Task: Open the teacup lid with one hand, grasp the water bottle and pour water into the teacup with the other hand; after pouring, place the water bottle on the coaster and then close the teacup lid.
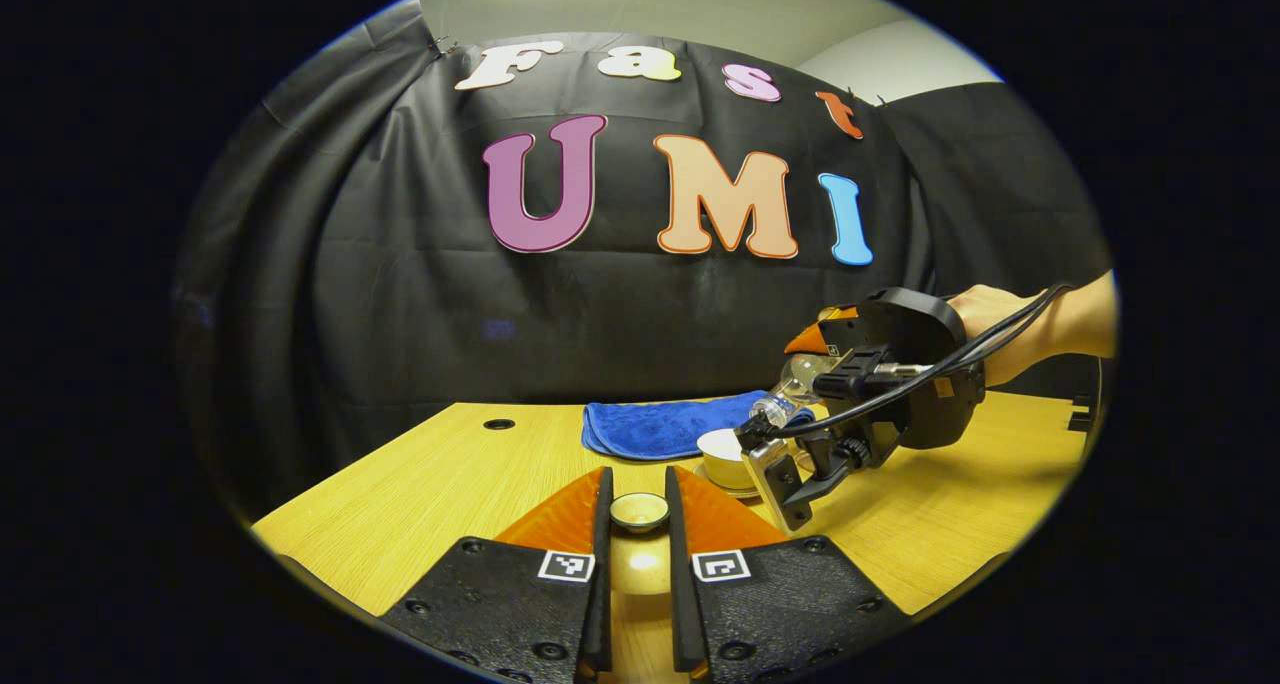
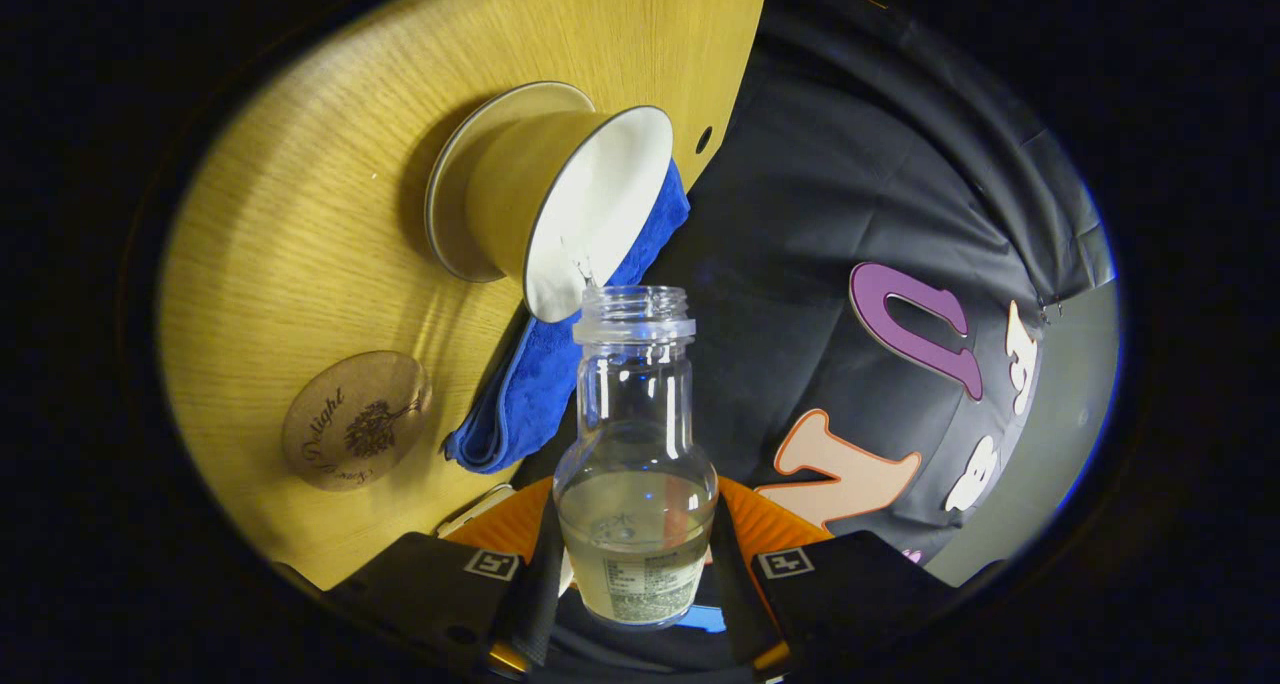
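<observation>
While the right gripper [image 2: 634, 564] is clamped on the tilted water bottle [image 2: 636, 464], its mouth is just at the teacup [image 2: 560, 204] rim.
Left gripper [image 1: 638, 519] holds the lid [image 1: 639, 510] btw. its fingers. Risk: water misses the cup w/ bad aim. Coaster [image 2: 355, 420] near, free table [image 2: 300, 214] around.

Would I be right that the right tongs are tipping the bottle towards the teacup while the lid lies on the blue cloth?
Not quite: the lid sits between the left tongs, as the left gripper view shows. The right tongs do tip the bottle towards the teacup.
</observation>
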A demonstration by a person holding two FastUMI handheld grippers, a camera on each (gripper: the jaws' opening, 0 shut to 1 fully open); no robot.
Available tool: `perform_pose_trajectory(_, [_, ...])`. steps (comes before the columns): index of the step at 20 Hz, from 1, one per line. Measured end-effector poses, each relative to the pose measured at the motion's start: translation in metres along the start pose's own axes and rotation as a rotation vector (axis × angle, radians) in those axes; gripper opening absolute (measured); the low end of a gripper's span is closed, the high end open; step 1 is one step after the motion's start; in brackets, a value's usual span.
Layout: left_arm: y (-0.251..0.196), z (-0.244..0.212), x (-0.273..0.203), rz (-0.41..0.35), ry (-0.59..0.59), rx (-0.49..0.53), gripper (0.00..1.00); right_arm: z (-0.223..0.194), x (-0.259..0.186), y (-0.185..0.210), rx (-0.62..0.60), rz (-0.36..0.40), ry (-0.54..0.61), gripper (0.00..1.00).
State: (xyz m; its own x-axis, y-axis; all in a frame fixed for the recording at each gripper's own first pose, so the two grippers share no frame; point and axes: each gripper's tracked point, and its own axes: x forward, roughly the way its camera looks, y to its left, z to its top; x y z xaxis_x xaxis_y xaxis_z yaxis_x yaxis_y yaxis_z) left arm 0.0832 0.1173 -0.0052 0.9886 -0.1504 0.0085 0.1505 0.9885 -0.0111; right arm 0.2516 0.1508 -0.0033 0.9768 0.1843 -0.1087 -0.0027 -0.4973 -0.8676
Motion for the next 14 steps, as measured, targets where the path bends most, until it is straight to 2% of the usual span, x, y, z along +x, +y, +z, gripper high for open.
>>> perform_pose_trajectory(14, [-0.0002, 0.0001, -0.001, -0.001, 0.001, 0.0, 0.21, 0.0006, -0.0029, -0.007, -0.056, -0.006, 0.002, 0.7])
